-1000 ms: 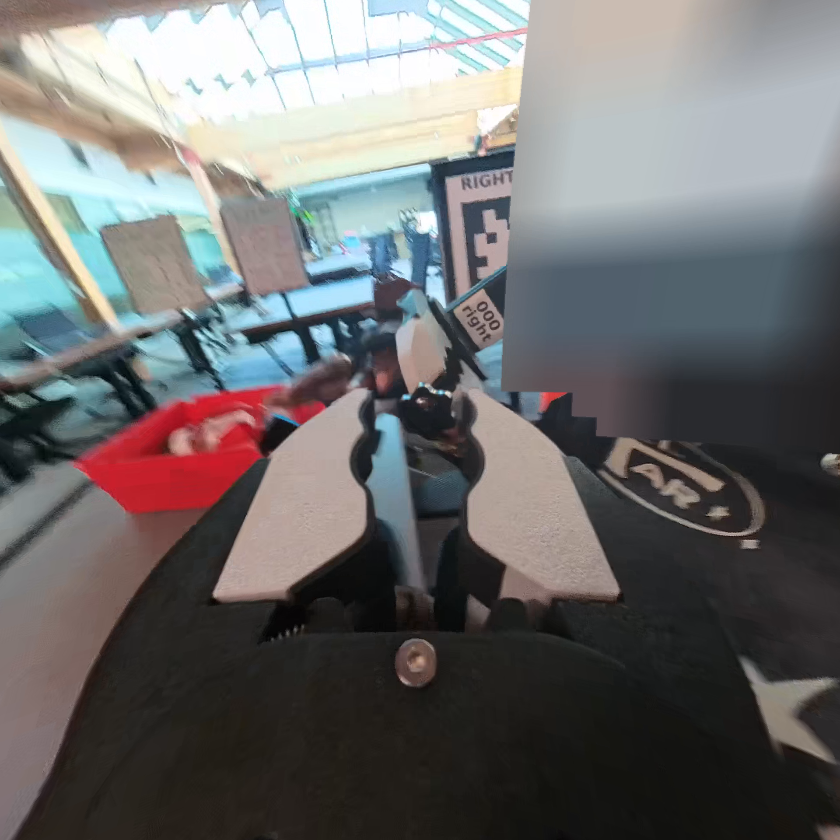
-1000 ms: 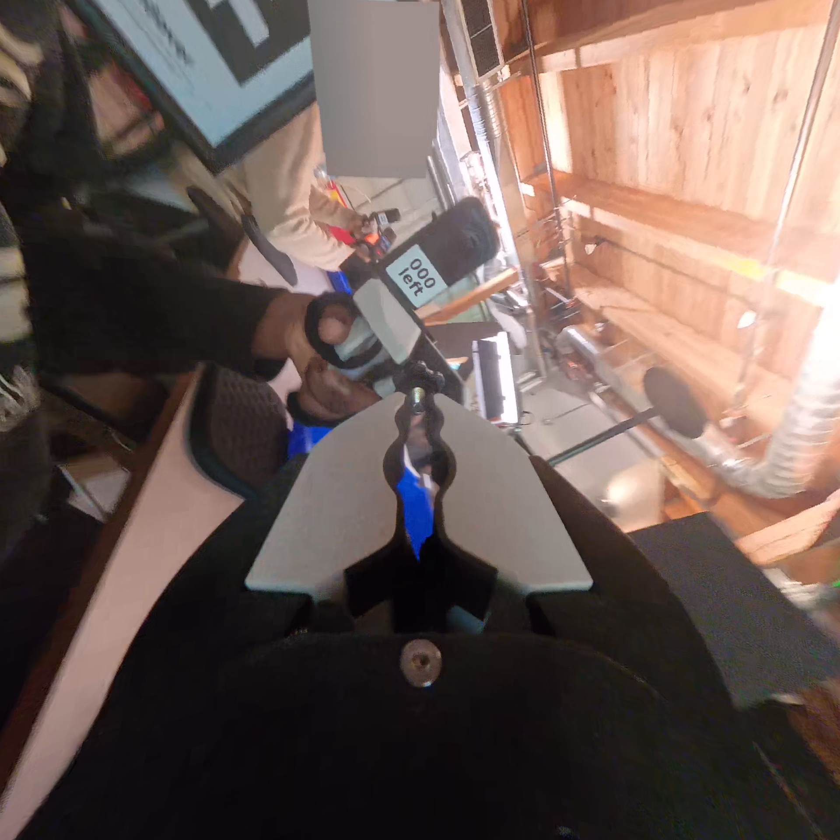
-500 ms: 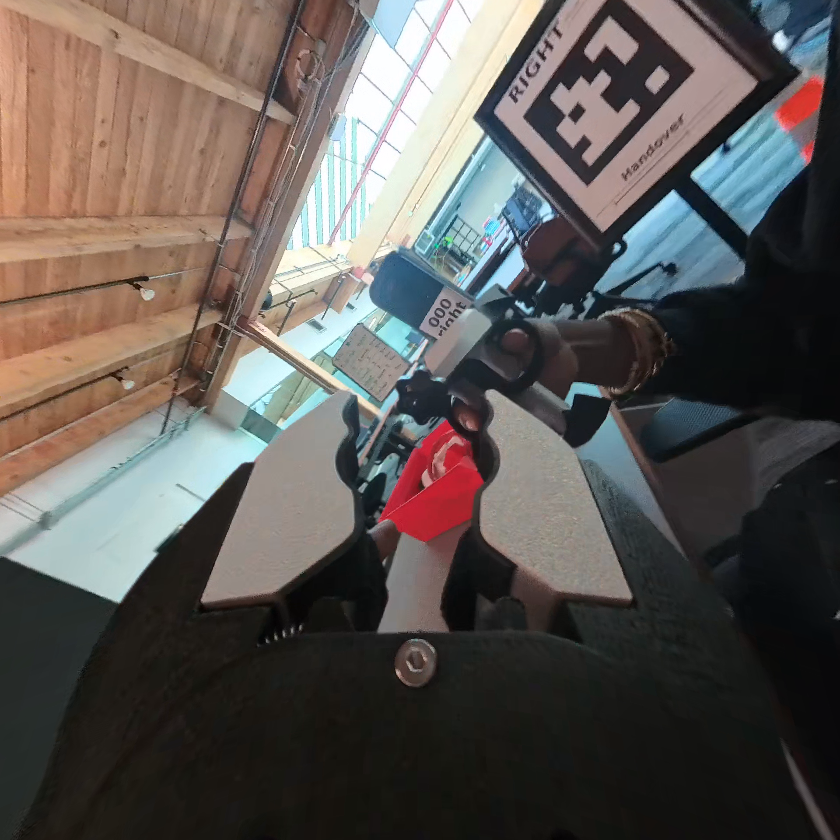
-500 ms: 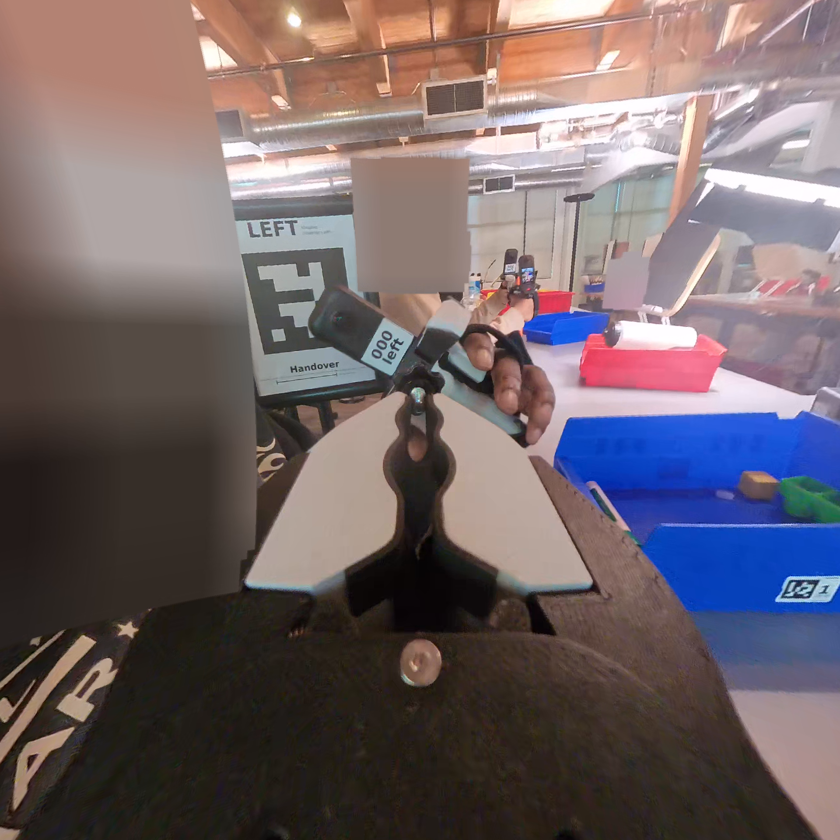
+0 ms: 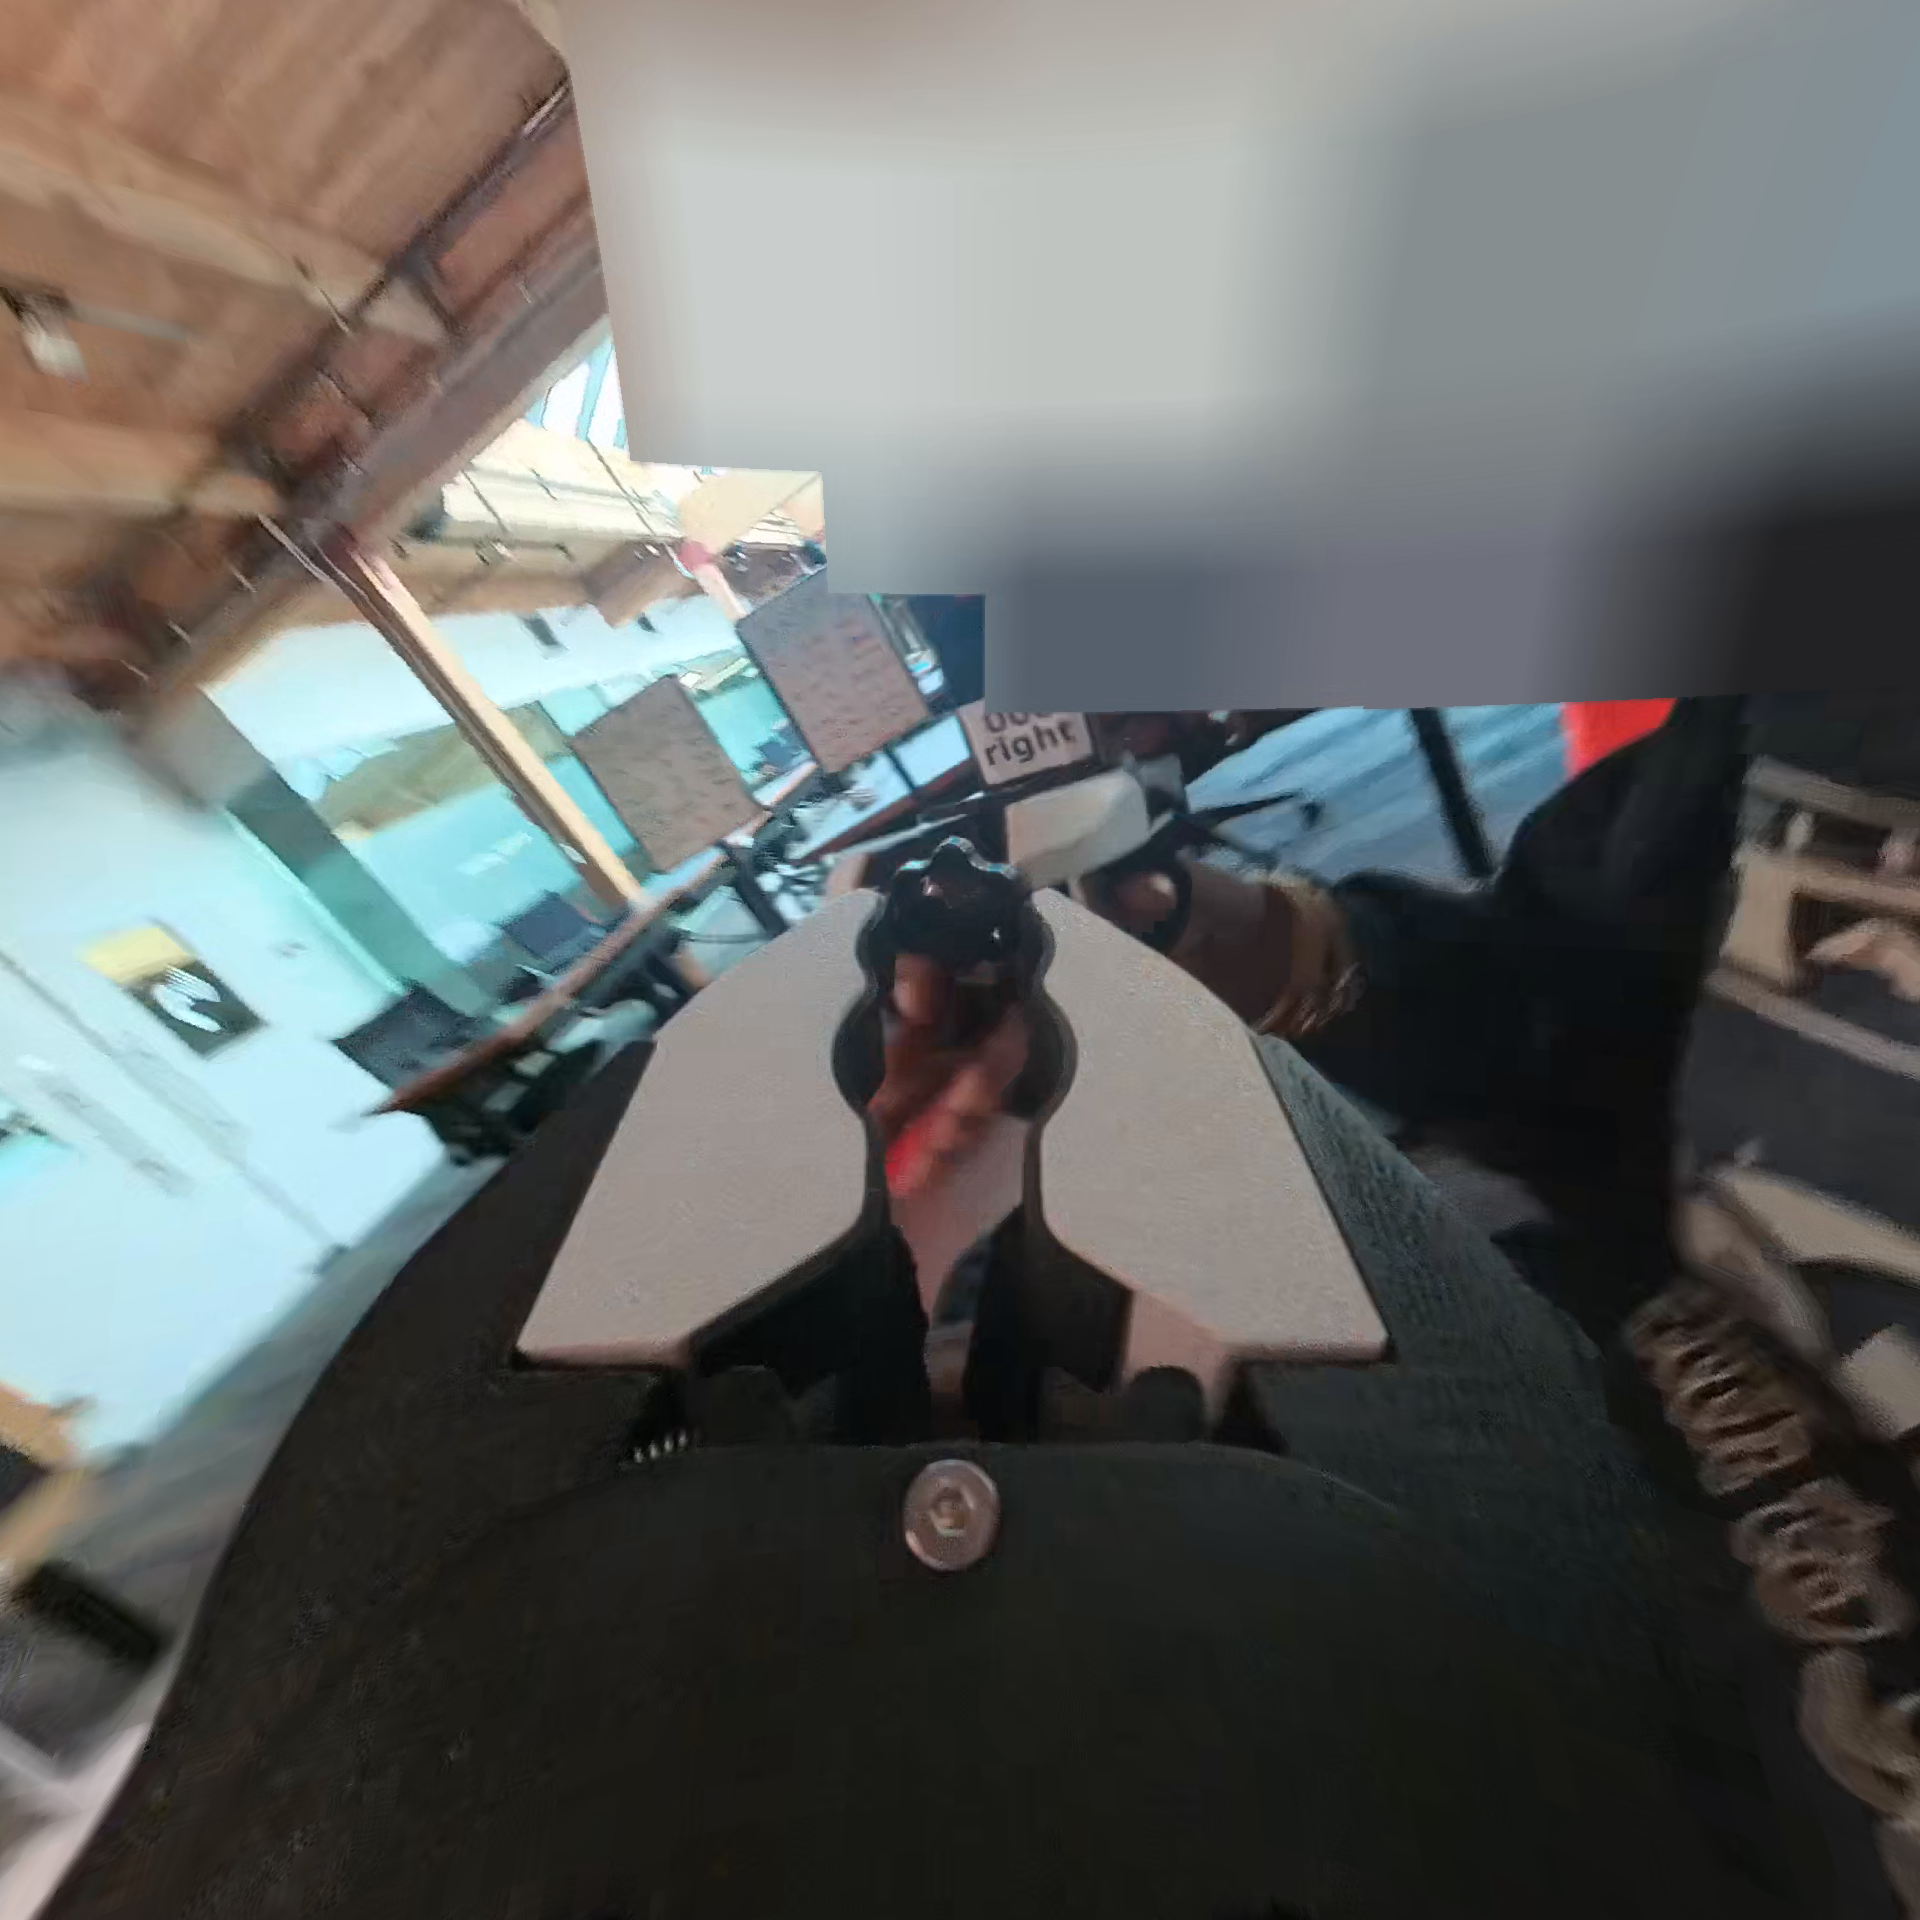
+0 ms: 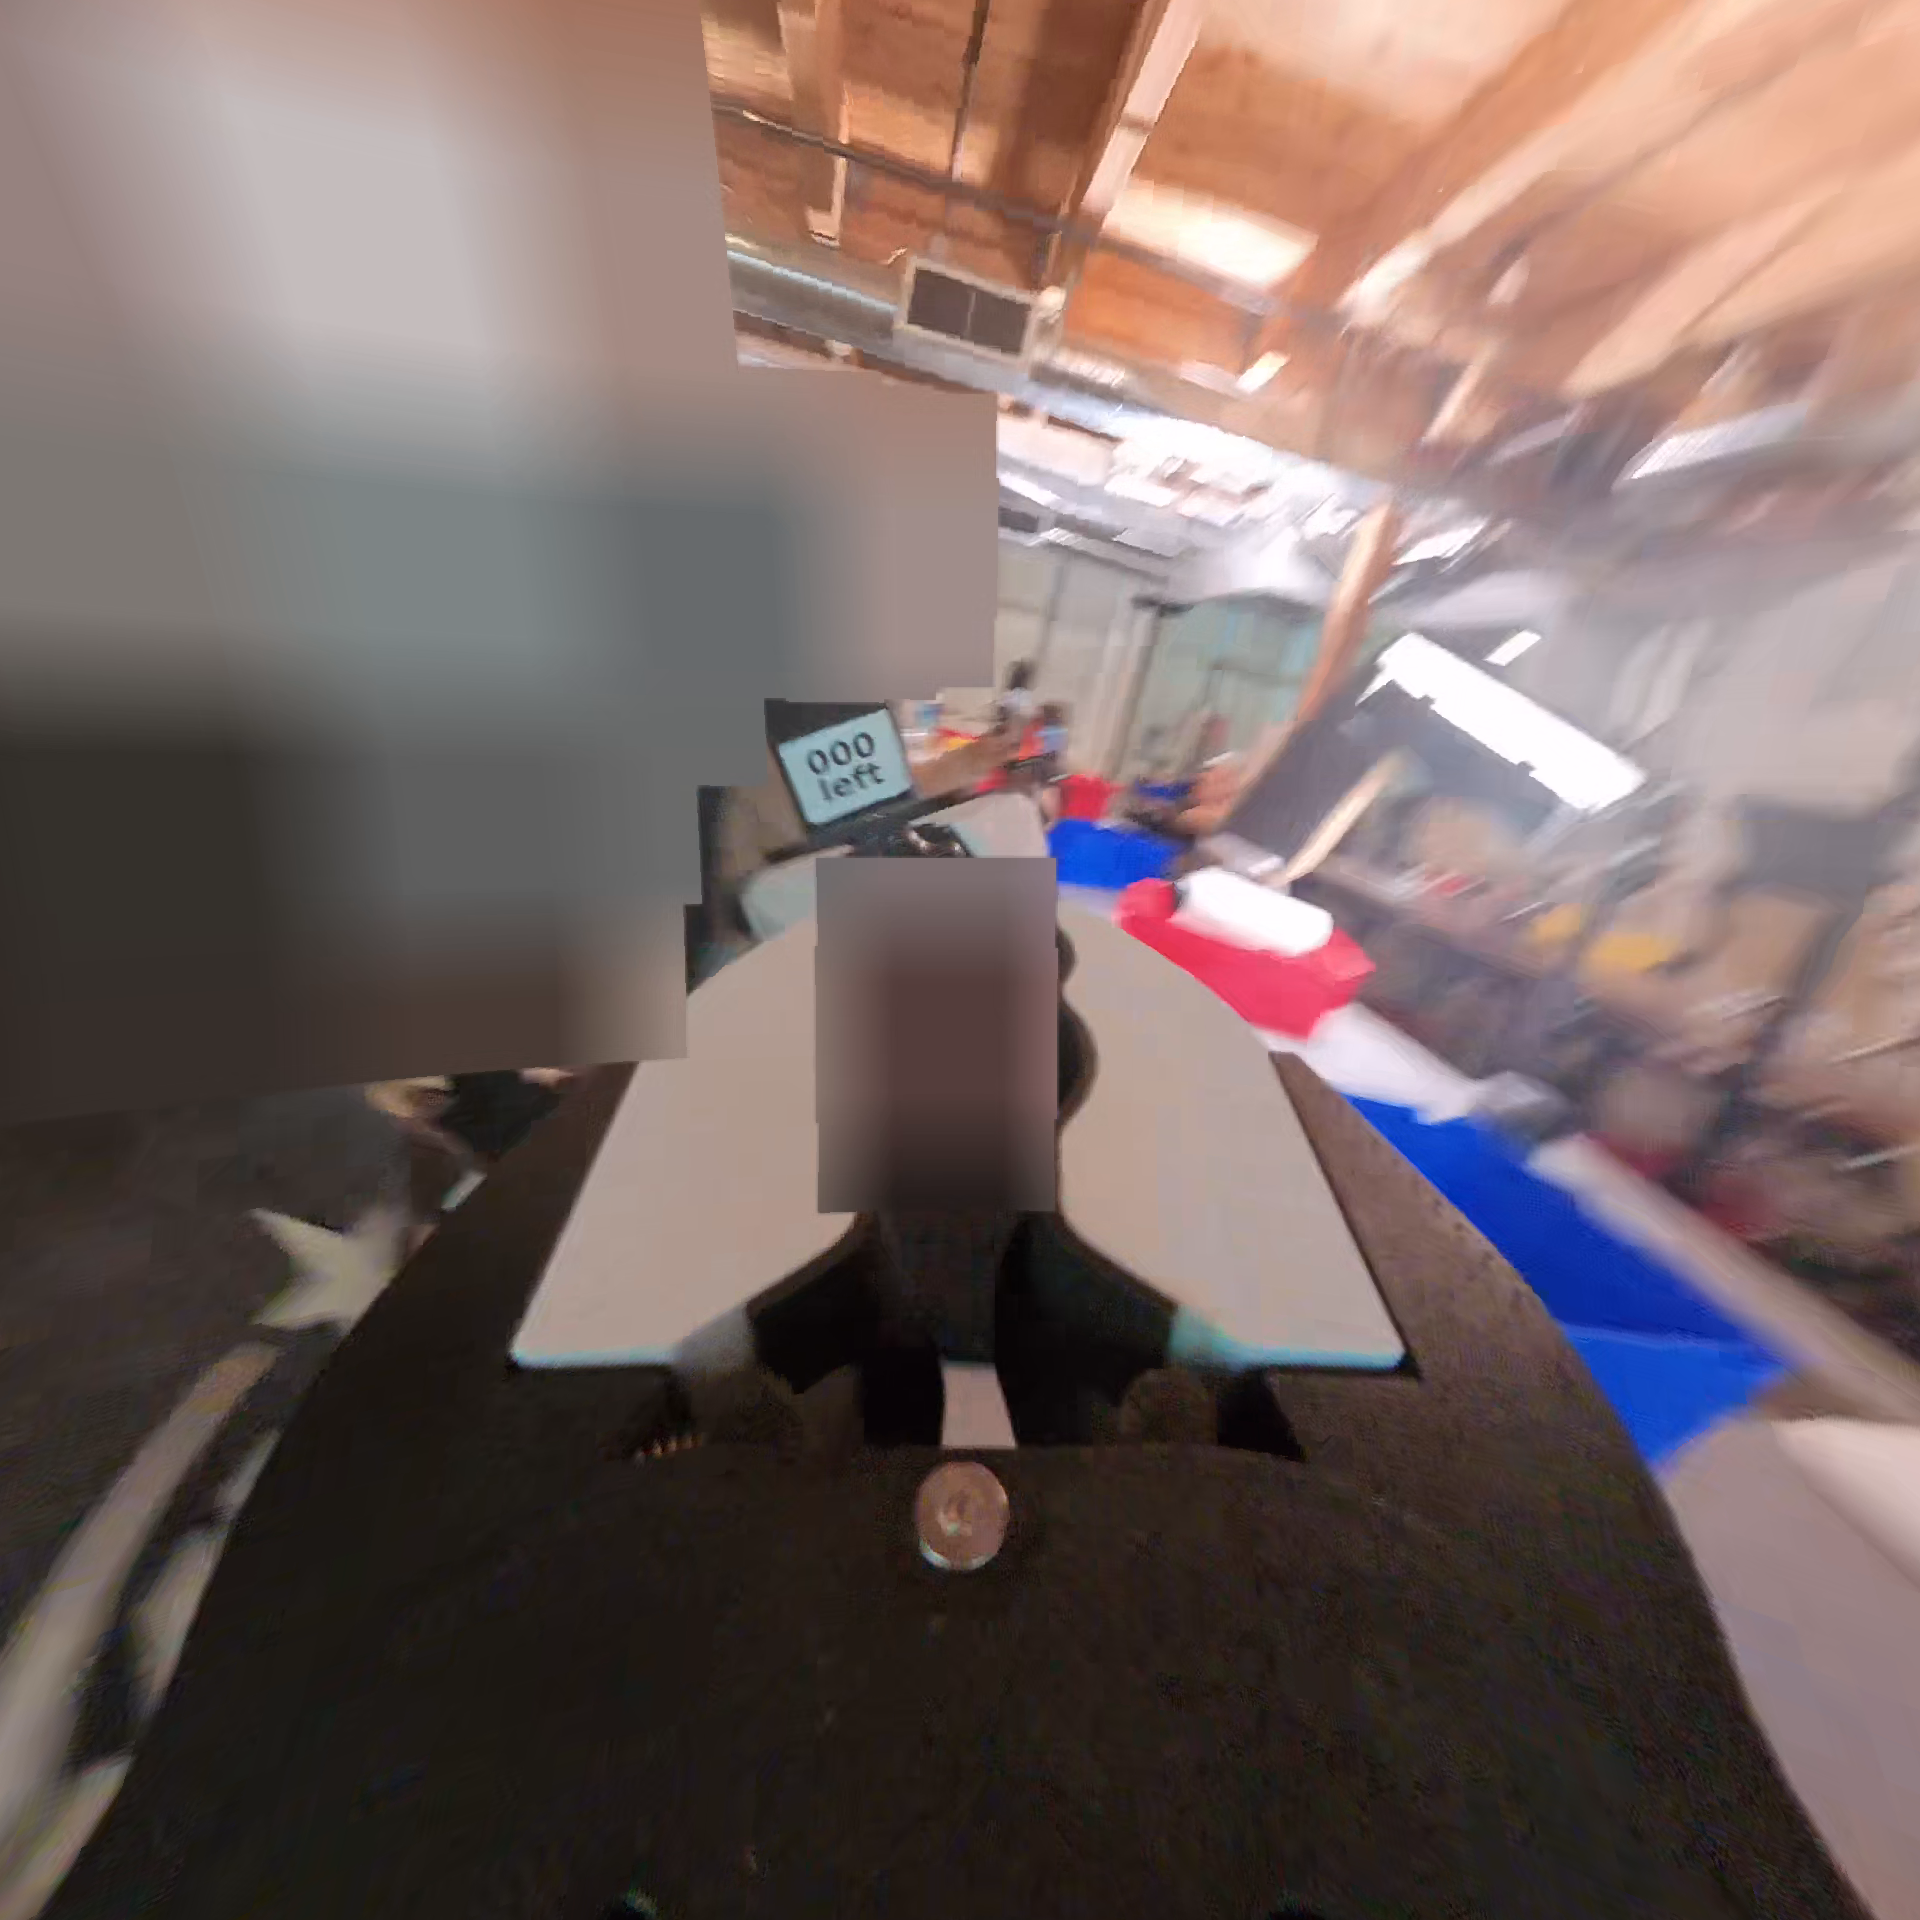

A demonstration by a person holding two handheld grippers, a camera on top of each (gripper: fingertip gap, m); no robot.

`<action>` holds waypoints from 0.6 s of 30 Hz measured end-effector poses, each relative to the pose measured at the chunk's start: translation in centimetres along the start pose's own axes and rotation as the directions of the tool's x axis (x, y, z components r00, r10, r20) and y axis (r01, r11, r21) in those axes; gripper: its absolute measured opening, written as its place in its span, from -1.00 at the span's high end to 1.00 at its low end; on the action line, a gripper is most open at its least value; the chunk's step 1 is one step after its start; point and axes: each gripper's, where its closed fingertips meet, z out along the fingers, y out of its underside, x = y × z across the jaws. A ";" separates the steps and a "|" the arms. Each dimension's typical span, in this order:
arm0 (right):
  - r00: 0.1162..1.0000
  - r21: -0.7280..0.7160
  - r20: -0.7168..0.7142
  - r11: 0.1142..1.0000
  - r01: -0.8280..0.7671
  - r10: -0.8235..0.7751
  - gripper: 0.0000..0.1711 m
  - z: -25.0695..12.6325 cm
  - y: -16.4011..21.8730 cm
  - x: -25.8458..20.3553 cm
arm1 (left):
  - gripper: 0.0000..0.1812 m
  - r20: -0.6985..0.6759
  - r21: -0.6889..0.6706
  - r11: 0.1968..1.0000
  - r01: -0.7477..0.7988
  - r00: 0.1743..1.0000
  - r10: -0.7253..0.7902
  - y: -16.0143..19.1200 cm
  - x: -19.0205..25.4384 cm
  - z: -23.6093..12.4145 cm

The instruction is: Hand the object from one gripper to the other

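A small black star-shaped knob [image 5: 940,914] sits between the fingertips of my left gripper [image 5: 953,920], which is shut on it in mid-air. Just behind it in the left wrist view is the right gripper's white body [image 5: 1075,826], held by a hand [image 5: 1247,956]. In the right wrist view a mosaic patch hides my right gripper's tips [image 6: 940,935]. Its grey fingers [image 6: 1174,1143] stand fairly close together, but the gap and the knob are hidden. The left gripper's labelled black body [image 6: 844,774] is close ahead. Both views are motion-blurred.
A red bin with a white roll [image 6: 1247,956] and blue bins [image 6: 1558,1247] stand on the white table [image 6: 1818,1610] to the right. The person's dark sleeve and torso [image 5: 1558,1039] fill the right of the left wrist view. Tables with boards [image 5: 665,769] stand far behind.
My left gripper was open around the knob and has closed on it. The right gripper held the knob by its screw before. Both cameras have swung sharply.
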 end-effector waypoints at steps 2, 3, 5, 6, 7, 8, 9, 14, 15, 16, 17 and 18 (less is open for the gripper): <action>0.950 0.003 -0.089 0.954 0.300 -0.299 0.61 -0.4 -0.6 0.4 | 0.76 -0.034 0.010 0.979 0.202 0.979 -0.202 -0.1 -0.3 -0.1; 0.897 -0.006 -0.102 0.902 0.433 -0.431 0.60 -0.5 -0.8 0.1 | 0.76 -0.056 0.007 0.957 0.291 0.955 -0.290 0.0 -0.4 -0.1; 0.769 -0.054 -0.121 0.778 0.626 -0.628 0.61 -0.7 -0.9 -0.3 | 0.76 -0.089 0.005 0.918 0.396 0.915 -0.394 0.2 -0.5 -0.2; 0.705 -0.088 -0.121 0.715 0.693 -0.698 0.62 -0.7 -0.7 -0.4 | 0.76 -0.096 -0.004 0.905 0.426 0.900 -0.425 0.4 -0.5 -0.2; 0.644 -0.126 -0.110 0.653 0.747 -0.757 0.62 -0.6 -0.4 -0.5 | 0.76 -0.103 -0.020 0.893 0.450 0.887 -0.450 0.6 -0.4 -0.1; 0.579 -0.166 -0.105 0.589 0.791 -0.808 0.63 -0.6 -0.1 -0.5 | 0.76 -0.108 -0.036 0.882 0.470 0.876 -0.470 0.7 -0.3 -0.1; 0.510 -0.203 -0.103 0.520 0.830 -0.854 0.65 -0.5 0.0 -0.4 | 0.76 -0.111 -0.047 0.875 0.481 0.868 -0.483 0.9 -0.2 0.0; 0.340 -0.263 -0.084 0.350 0.899 -0.937 0.82 -0.3 0.2 -0.7 | 0.76 -0.117 -0.064 0.870 0.488 0.862 -0.493 0.8 0.2 0.1; 0.339 -0.261 -0.079 0.348 0.900 -0.937 0.86 -0.2 0.2 -0.8 | 0.76 -0.120 -0.063 0.870 0.488 0.862 -0.492 0.8 0.3 0.1; 0.338 -0.262 -0.071 0.345 0.901 -0.938 0.91 -0.2 0.3 -0.9 | 0.76 -0.123 -0.060 0.870 0.490 0.861 -0.494 0.7 0.3 0.1; 0.337 -0.265 -0.069 0.343 0.901 -0.939 0.92 -0.2 0.4 -0.8 | 0.76 -0.124 -0.059 0.868 0.493 0.859 -0.496 0.7 0.3 0.1; 0.334 -0.269 -0.069 0.340 0.901 -0.940 0.92 -0.1 0.4 -0.8 | 0.76 -0.125 -0.059 0.868 0.494 0.859 -0.497 0.7 0.3 0.1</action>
